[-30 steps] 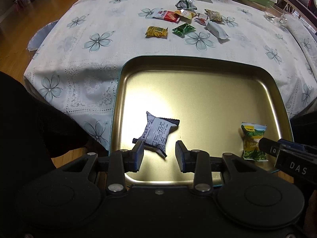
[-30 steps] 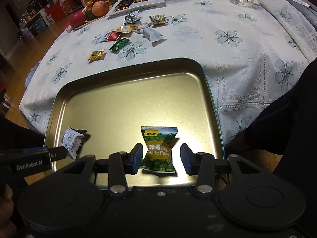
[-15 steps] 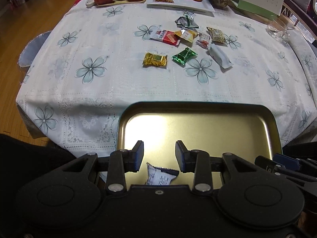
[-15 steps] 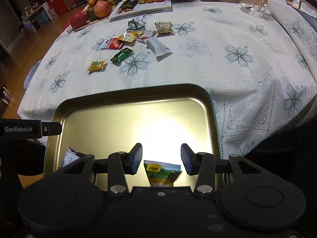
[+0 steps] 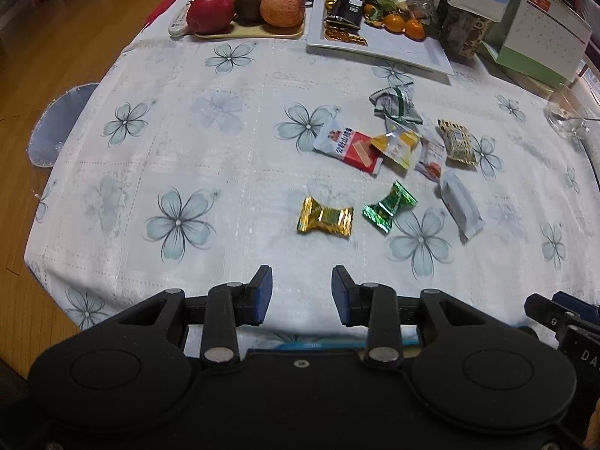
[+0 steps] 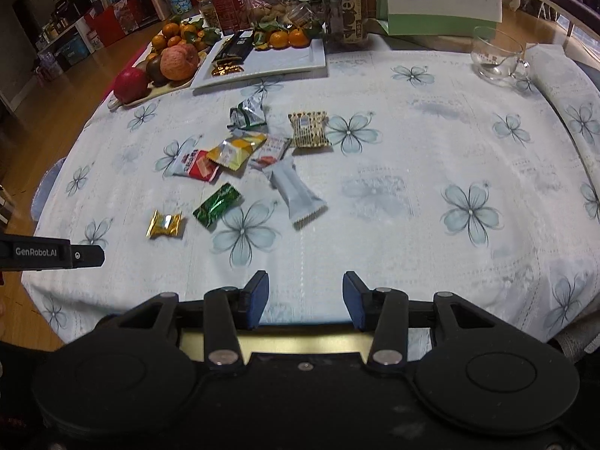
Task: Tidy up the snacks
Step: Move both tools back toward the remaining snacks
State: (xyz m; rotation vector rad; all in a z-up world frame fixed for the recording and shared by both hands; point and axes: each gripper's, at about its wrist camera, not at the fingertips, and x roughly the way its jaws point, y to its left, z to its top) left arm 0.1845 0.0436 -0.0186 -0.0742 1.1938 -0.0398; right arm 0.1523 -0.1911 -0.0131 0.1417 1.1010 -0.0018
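Both grippers, L (image 5: 302, 292) & R (image 6: 305, 298), agape w/ nothing between, above tablecloth (image 5: 225, 172).

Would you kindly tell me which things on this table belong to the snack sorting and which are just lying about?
For the job:
gold candy
green candy
white bar
red packet
yellow packet
metal tray

Lying about:
apples
glass cup
calendar

Snacks (image 5: 325, 220) on floral tablecloth (image 5: 210, 157)
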